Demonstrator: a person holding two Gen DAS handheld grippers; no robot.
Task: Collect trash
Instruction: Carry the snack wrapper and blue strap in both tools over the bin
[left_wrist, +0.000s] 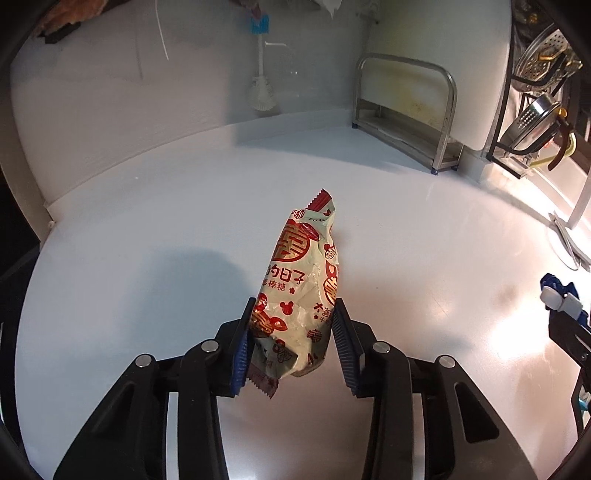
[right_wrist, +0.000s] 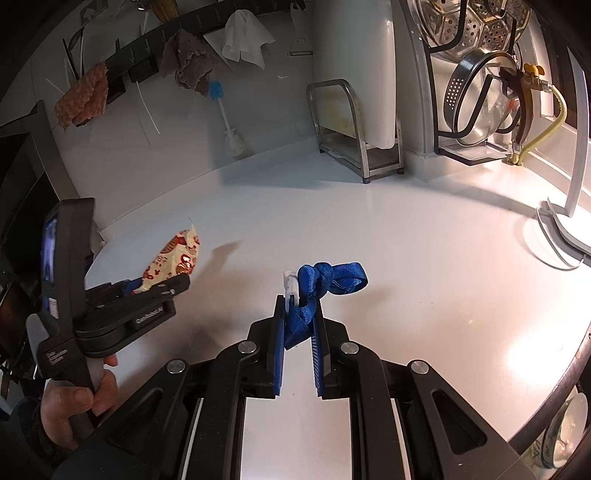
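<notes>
countertop (left_wrist: 406, 229); wrapper (left_wrist: 303, 280) lengthwise, pointing away

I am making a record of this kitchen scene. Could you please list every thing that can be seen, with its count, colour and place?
candy wrapper: one, cream with red print, between the left tool's fingers, above the counter
strap: one, blue, knotted, with a white clip, clamped in the right tool
counter: one, white, glossy, below both tools
metal rack: one, silver, back corner of counter
bottle brush: one, white with blue top, hanging on back wall
cloths: three, orange, brown, white, hanging on wall rail
pot lids: several, steel, in black holder at right
lamp base: one, white, right edge
left tool: black, blue pads
right tool: black, blue pads
hand: one, gripping the left tool's handle
</notes>
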